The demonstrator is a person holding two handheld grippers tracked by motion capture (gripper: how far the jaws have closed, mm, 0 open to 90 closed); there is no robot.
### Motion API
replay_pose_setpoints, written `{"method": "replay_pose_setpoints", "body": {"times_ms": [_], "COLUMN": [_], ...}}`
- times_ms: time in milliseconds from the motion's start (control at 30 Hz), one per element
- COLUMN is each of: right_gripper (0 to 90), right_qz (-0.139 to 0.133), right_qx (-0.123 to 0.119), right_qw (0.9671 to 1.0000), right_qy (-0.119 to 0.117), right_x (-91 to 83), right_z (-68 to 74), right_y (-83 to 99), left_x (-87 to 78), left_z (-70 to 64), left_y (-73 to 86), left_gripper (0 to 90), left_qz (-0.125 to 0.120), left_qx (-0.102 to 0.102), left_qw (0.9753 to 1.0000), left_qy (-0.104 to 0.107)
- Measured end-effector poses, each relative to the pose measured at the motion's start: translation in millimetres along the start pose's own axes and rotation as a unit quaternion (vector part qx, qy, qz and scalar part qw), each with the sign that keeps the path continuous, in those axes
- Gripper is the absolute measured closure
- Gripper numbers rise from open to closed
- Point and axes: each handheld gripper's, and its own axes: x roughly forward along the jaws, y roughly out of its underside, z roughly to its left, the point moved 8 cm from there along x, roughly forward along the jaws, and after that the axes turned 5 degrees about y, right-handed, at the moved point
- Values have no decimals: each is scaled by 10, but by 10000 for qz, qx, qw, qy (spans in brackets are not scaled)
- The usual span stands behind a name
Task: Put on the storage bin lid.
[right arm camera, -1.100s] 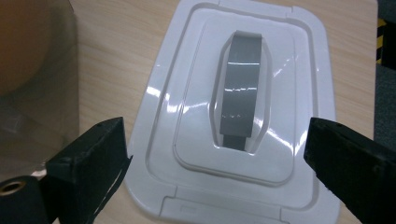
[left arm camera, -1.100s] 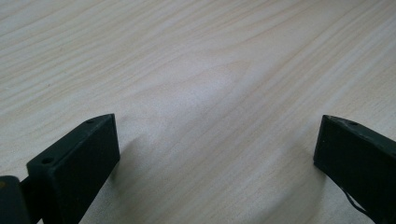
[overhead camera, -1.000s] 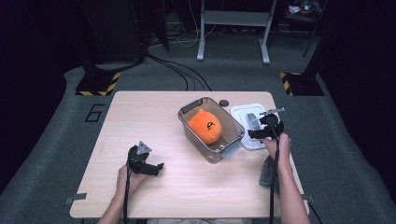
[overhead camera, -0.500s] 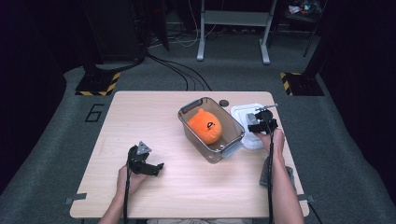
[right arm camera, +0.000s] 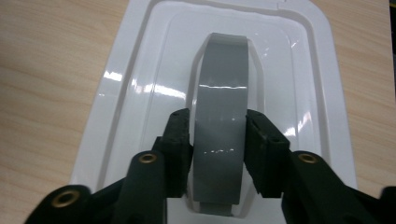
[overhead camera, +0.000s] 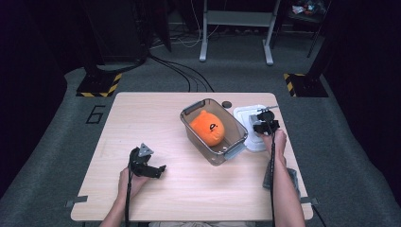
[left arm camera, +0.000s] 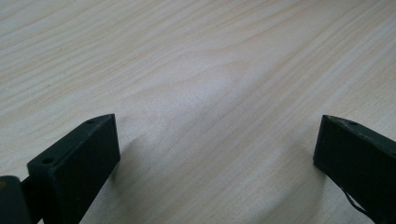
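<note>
On the left of the wooden counter point(overhead camera: 189, 189), the left hand-held gripper point(overhead camera: 150, 170) rests low near the front edge in the person's left hand point(overhead camera: 132, 182); its own view shows both jaws spread wide over bare wood grain, nothing between them. Toward the middle stands a clear plastic bin point(overhead camera: 213, 130) with grey handles, holding an orange plush toy point(overhead camera: 208, 126). A small dark round disc point(overhead camera: 227, 104) lies just behind the bin. Just beside the bin's right side lies the white lid point(right arm camera: 116, 107), flat on the counter. The right hand-held gripper point(right arm camera: 217, 140) has its jaws closed on the lid's grey handle point(right arm camera: 222, 98), one pad on each side of the strap
</note>
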Motion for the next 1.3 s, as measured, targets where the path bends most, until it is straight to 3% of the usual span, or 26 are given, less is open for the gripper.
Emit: {"method": "replay_pose_setpoints", "body": {"times_ms": [333,600,933,1300], "right_gripper": [663,667,668,668], "right_qz": [4,43,13,-98], "right_qx": [87,184,248,64], "right_qw": [10000,9996,9993,9998], "right_qy": [-13,-213,-263,-177], "right_x": [-2,-34,-165,-315], "right_z": [3,14,-29,-120], "right_y": [-5,9,-21,-99], "left_x": [0,0,-2,-3], "left_z": [0,-1,2,3], "left_y": [0,0,1,1], "left_gripper": [1,1,1,2], "left_qz": [1,-4,17,19], "left_qx": [3,2,39,42], "left_qw": [10000,10000,10000,10000], "left_qy": [0,-2,6,0]}}
